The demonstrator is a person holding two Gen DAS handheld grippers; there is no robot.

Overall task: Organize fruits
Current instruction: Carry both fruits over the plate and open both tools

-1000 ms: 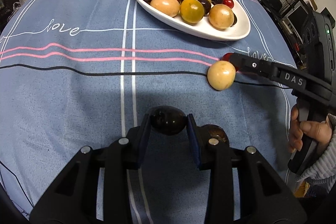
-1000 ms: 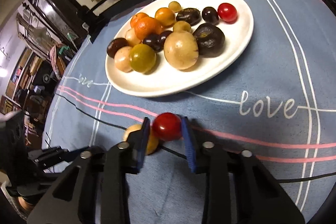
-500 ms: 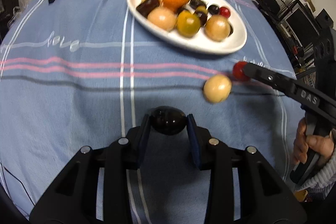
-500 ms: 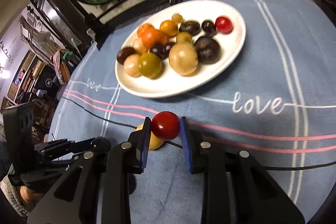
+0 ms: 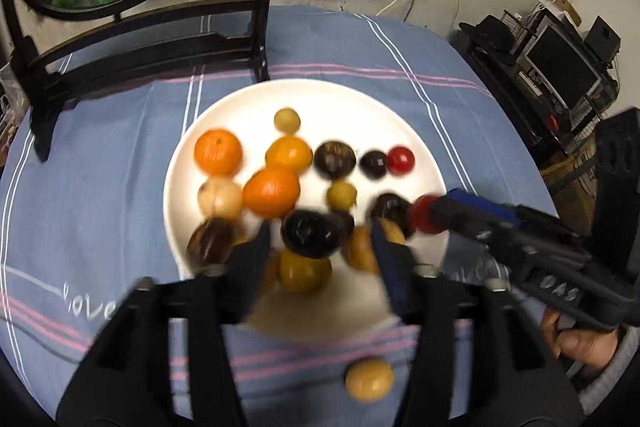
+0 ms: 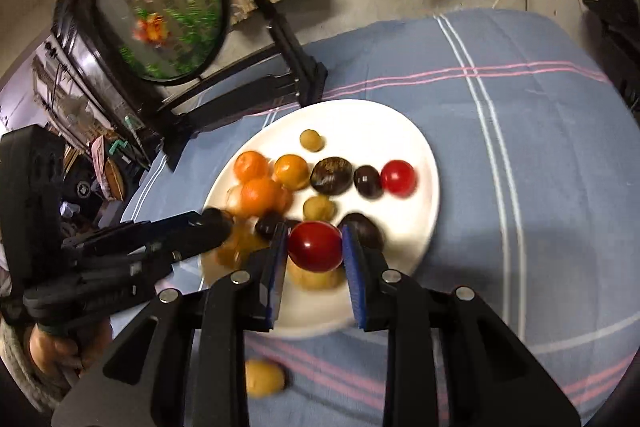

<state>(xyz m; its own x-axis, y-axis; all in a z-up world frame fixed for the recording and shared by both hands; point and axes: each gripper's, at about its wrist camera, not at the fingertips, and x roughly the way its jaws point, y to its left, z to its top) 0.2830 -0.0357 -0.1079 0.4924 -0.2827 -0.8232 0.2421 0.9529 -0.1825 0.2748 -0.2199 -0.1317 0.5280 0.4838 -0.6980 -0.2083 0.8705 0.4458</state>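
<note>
The white plate (image 5: 416, 131) is taken as the landmark: both grippers are held over its near half, the left gripper (image 5: 318, 247) above the near middle and the right gripper (image 6: 314, 247) above the near right part. The left jaws have just been opening and now stand clear of the dark fruit (image 5: 310, 233), which is seen between them, over the fruit piled at the plate's near edge; whether it has landed cannot be told through the blur. The red cherry tomato (image 6: 315, 246) is clamped between the narrowly set right pads, directly over the plate, so the coming release is judged to be a straight drop. A bare patch of plate lies just right of it; a dark fruit and a tan one sit close below and could be knocked. One tan round fruit (image 5: 369, 379) is left on the blue cloth (image 5: 100, 187) just off the plate's near rim, beneath both grippers, about equally near to each
</note>
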